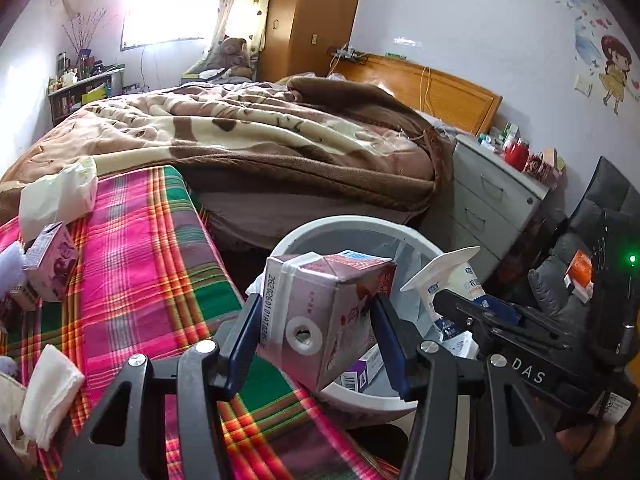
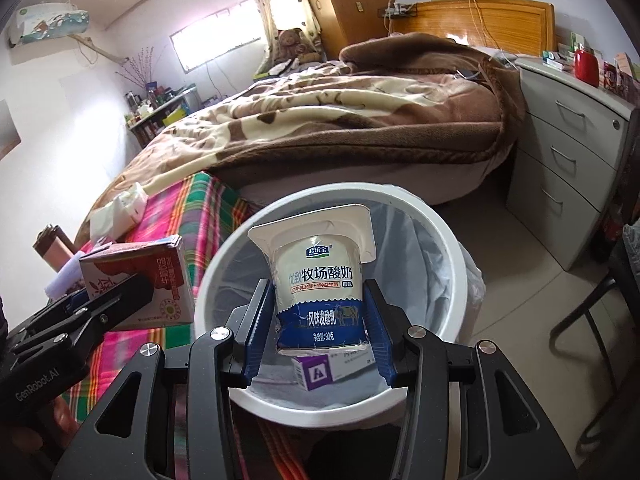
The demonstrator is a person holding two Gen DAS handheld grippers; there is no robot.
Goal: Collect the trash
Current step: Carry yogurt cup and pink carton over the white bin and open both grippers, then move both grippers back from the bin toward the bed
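My left gripper (image 1: 314, 328) is shut on a pink milk carton (image 1: 320, 316), held at the near rim of the white trash bin (image 1: 320, 228). It also shows in the right wrist view (image 2: 136, 280). My right gripper (image 2: 318, 320) is shut on a white and blue yogurt cup (image 2: 320, 280), held above the bin (image 2: 452, 248). A purple and white small box (image 2: 316, 372) lies inside the bin. On the plaid cloth (image 1: 132, 264) lie another small carton (image 1: 52, 260), a crumpled white bag (image 1: 56, 196) and a tissue (image 1: 48, 396).
A bed with a brown blanket (image 1: 260, 128) stands behind the bin. A grey drawer unit (image 2: 568, 160) with a red mug (image 2: 586, 64) is at the right. A dark chair (image 1: 592, 232) is at the far right. Tiled floor lies between bin and drawers.
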